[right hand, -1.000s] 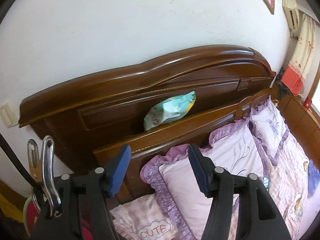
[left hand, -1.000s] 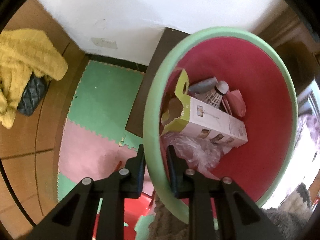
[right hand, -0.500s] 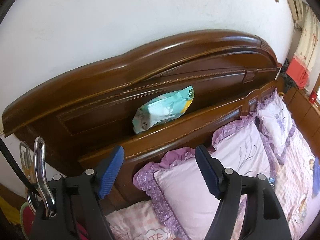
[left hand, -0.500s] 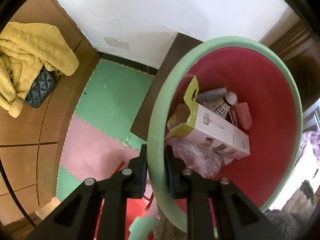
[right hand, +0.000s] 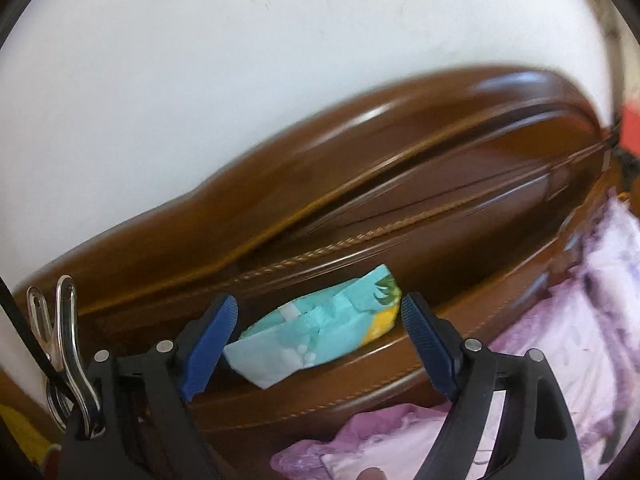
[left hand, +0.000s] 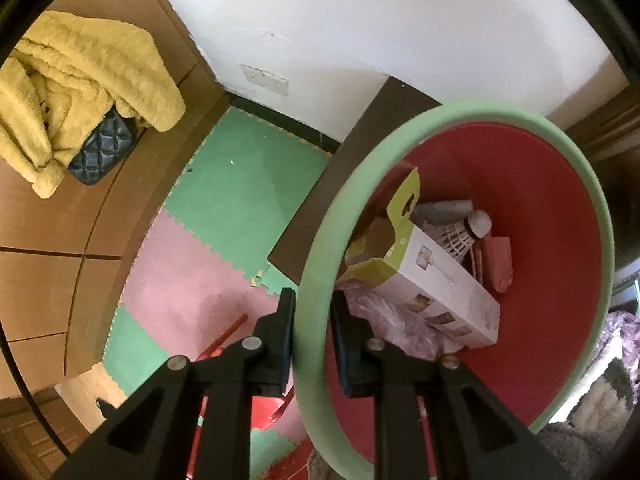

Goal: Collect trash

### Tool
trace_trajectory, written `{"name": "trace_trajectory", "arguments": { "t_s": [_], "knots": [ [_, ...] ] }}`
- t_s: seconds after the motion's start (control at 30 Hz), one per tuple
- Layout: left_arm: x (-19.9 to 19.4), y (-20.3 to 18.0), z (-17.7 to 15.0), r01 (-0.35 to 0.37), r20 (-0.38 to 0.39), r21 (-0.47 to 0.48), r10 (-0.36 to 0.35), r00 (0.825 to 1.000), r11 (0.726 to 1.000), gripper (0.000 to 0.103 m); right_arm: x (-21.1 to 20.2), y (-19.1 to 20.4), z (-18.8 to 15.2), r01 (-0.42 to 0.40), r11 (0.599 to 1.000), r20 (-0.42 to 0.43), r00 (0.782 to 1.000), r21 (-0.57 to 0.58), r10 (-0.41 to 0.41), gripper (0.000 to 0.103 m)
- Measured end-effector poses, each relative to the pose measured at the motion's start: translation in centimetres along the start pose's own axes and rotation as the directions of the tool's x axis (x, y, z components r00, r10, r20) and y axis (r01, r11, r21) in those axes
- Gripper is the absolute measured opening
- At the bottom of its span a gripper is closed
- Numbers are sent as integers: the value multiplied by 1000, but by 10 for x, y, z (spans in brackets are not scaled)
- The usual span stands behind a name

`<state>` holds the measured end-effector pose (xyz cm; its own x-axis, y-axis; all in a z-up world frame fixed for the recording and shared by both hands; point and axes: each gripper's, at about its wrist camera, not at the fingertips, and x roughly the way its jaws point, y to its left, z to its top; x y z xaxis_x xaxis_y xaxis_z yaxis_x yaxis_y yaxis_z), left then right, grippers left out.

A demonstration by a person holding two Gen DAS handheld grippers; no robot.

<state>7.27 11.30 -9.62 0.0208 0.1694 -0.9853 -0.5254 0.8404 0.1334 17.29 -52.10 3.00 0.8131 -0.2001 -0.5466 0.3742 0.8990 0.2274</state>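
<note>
Right tongs point(right hand: 319, 322), jaws opening wide, are nearing the packet point(right hand: 320, 328) lying between them; seat both pads past its edges before squeezing. Left tongs point(left hand: 314, 338) are clamping the bin point(left hand: 316, 280) rim.

Black plastic left tongs point(left hand: 313, 336) with silver screws; right tongs point(right hand: 318, 338) wear ribbed blue pads point(right hand: 208, 344), metal clip point(right hand: 70, 344) alongside.

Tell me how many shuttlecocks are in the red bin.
1. A white shuttlecock lies near the bottom of the red bin, beside the cardboard box. More may be hidden under the box or the plastic wrap.
</note>
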Motion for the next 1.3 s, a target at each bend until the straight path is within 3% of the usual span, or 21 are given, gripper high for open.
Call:
{"name": "trace_trajectory", "arguments": {
  "t_s": [0.07, 0.17, 0.33, 0.37, 0.4, 0.47, 0.5, 0.67, 0.8, 0.97, 1.3],
  "knots": [
    [1, -2, -2, -22, -1, -10, 22, 1000, 1000, 19, 17, -6, 3, -72, 997, -44, 996, -6, 72, 86],
    [1, -4, -6, -35, -9, -43, 35, 999, 998, 19, 46, -12, 6, -97, 995, -140, 985, 28, 100, 98],
    [1, -13, -9, -58, -23, -45, 57, 998, 997, 19, 87, -30, 2, -28, 969, -273, 957, 246, 97, 100],
    [1, -15, -9, -65, -24, -41, 64, 998, 997, 19, 94, -33, 0, -17, 960, -307, 946, 279, 107, 96],
    [0, -17, -8, -68, -24, -39, 67, 997, 997, 19, 101, -36, -4, -2, 947, -347, 930, 322, 120, 77],
    [-1, -17, -8, -64, -25, -46, 63, 998, 997, 19, 109, -38, -9, 54, 933, -381, 920, 357, 92, 39],
    [-1, -17, -7, -64, -28, -55, 63, 998, 996, 19, 113, -36, -10, 80, 937, -400, 914, 339, 66, 30],
    [-1, -18, -3, -69, -25, -52, 67, 997, 996, 20, 113, -18, -8, 6, 955, -366, 924, 298, 108, 14],
    [0, -16, -6, -73, -19, -60, 72, 997, 995, 20, 103, -9, -11, -50, 942, -329, 930, 330, 165, 12],
    [0, -17, -7, -79, -10, -56, 78, 997, 995, 20, 95, 0, -16, -116, 905, -317, 912, 410, 261, 11],
    [-1, -19, -11, -86, 16, -39, 87, 996, 996, 20, 55, 72, -14, -193, 965, -299, 924, 175, 239, 11]
  ]
}}
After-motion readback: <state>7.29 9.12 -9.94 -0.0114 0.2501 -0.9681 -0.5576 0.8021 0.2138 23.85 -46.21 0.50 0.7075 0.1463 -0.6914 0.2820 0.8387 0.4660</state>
